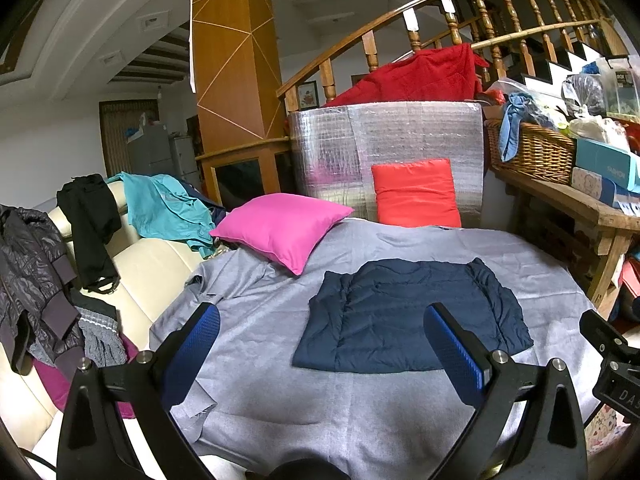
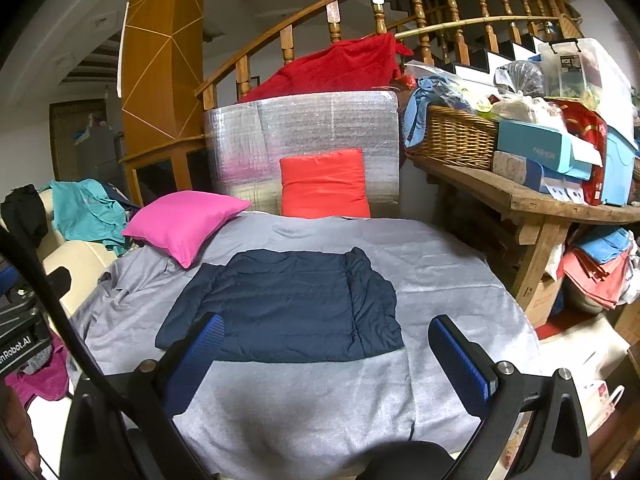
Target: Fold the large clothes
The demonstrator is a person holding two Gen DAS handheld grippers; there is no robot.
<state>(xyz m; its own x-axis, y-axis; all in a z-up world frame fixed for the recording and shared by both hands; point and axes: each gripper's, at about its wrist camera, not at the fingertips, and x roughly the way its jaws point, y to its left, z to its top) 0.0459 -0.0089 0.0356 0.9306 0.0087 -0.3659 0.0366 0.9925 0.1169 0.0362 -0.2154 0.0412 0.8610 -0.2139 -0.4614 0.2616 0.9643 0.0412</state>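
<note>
the navy jacket (image 1: 408, 316) lay folded into a compact rectangle at the middle of the grey sheet (image 1: 280, 320), so this piece looked done. both the left tongs (image 1: 324, 352) and right tongs (image 2: 328, 364) hung open and empty, while more clothes (image 1: 160, 204) waited at ten o'clock.

jacket (image 1: 408, 316) navy, quilted | bed cover (image 1: 360, 420) grey, plain | cushion A (image 1: 280, 228) magenta | cushion B (image 1: 416, 192) orange-red | foil panel (image 1: 384, 136) silver, grid pattern | gripper pads (image 1: 456, 352) blue, dotted txtr | basket (image 1: 532, 152) tan wicker
</note>
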